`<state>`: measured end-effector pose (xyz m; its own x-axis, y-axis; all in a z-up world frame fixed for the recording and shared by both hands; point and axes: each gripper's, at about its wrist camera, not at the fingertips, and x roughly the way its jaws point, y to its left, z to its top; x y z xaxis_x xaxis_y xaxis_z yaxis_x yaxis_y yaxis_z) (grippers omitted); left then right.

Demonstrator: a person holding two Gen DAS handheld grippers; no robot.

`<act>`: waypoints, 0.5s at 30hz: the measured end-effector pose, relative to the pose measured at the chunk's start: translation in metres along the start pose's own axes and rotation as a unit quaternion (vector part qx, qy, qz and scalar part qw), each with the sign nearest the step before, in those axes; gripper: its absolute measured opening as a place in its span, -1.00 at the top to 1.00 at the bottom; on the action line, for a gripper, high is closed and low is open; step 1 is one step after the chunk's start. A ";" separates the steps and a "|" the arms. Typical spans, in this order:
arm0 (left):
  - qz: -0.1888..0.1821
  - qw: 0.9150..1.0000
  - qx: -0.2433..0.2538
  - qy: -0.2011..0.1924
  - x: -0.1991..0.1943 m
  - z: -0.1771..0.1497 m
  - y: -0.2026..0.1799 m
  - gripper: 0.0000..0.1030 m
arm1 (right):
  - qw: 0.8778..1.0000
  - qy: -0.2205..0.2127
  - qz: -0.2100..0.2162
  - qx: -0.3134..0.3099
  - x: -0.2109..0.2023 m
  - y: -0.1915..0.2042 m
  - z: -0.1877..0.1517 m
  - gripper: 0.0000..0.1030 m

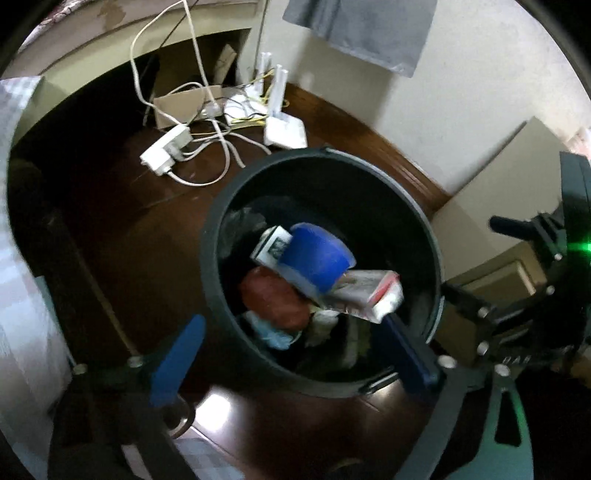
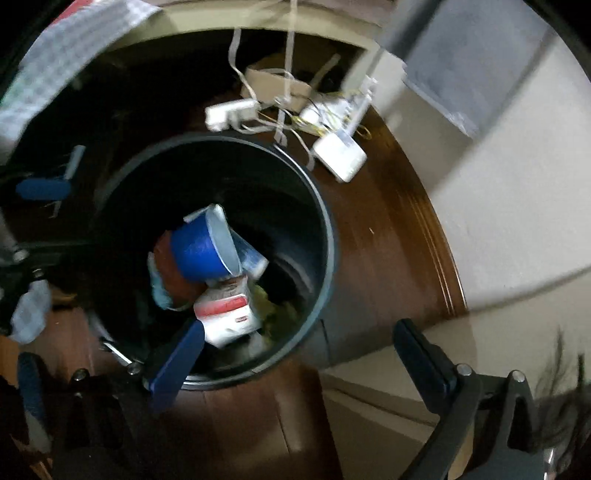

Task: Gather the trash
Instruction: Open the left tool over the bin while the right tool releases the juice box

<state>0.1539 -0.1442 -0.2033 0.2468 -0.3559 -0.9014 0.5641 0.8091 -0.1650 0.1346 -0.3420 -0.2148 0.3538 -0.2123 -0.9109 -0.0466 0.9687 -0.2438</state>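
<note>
Left gripper (image 1: 291, 354) hanging over bin (image 1: 402, 177), blue fingers (image 1: 177, 362) spread wide, holding nothing. Right gripper (image 2: 295, 354) hanging by bin rim too, wide open, holding nothing. Blue cup (image 1: 317, 258) lying inside bin on top of white box (image 1: 369, 291) and red wrapper (image 1: 273, 295). Power strip (image 1: 166, 149) and router (image 1: 285, 129) sitting on floor (image 1: 140, 236) behind bin.

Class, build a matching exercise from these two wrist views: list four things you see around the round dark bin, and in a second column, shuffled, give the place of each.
Things
1. blue paper cup
2. white power strip
3. grey cloth
4. white router

Places
A. hanging against the wall
B. inside the round dark bin
C. on the floor beside the wall
D. on the floor, cables plugged in

Pairs: 1-B, 2-D, 3-A, 4-C
</note>
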 end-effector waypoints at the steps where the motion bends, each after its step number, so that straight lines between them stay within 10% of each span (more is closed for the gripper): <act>1: 0.004 1.000 0.004 -0.002 -0.001 -0.001 0.000 -0.93 | 1.000 0.001 -0.001 0.005 0.000 -0.003 0.000 -1.00; 15: 0.021 0.999 0.022 -0.026 -0.025 -0.002 -0.013 -0.95 | 0.999 -0.020 0.003 0.030 -0.021 -0.011 -0.001 -1.00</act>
<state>0.1392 -0.1446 -0.1796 0.3101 -0.3468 -0.8852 0.5858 0.8030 -0.1094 0.1269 -0.3485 -0.1932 0.3905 -0.2021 -0.8982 0.0075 0.9763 -0.2164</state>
